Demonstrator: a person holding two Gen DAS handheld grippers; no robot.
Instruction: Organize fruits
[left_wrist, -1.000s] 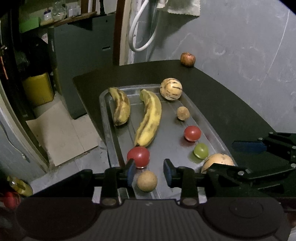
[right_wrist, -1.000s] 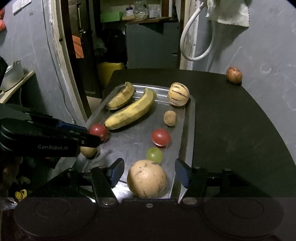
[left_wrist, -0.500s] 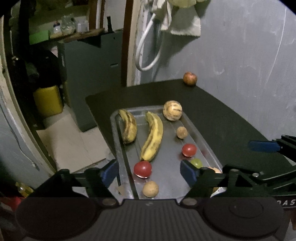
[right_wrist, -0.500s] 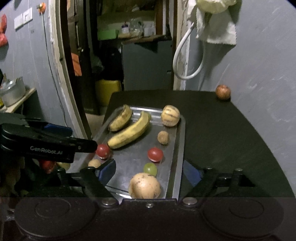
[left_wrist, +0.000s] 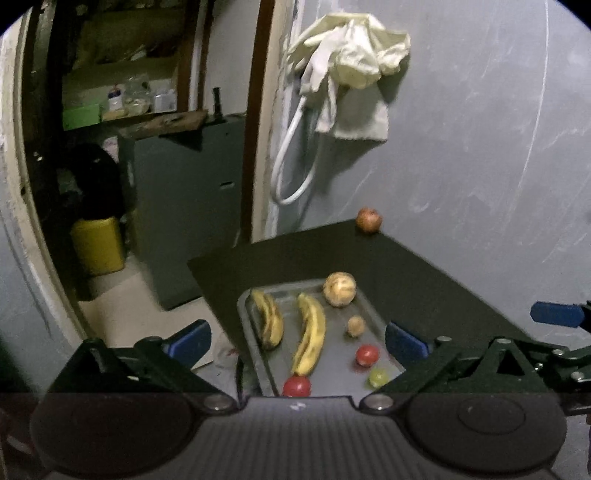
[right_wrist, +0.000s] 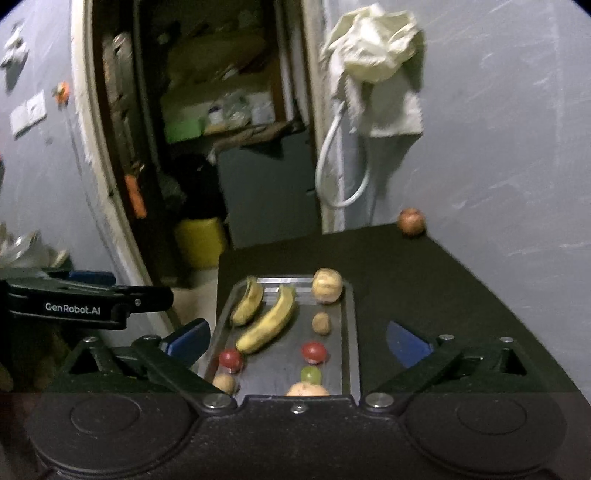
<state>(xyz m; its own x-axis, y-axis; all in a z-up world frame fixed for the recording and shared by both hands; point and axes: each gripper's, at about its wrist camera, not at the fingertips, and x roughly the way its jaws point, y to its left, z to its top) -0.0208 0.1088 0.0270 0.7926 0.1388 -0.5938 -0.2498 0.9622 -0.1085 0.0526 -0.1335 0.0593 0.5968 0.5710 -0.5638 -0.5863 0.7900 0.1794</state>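
Observation:
A metal tray on the black table holds two bananas, a striped melon, a small brown fruit, two red tomatoes, a green fruit and a large tan fruit. A reddish fruit sits alone at the table's far corner by the wall. My left gripper is open and empty, raised over the tray's near end. My right gripper is open and empty, likewise raised.
The black table meets a grey wall on the right. A cloth and white hose hang on the wall. A dark cabinet and yellow container stand on the floor beyond the table's left edge.
Both grippers have lifted up and back from the tray and opened wider. The left gripper left the small tan fruit on the tray.

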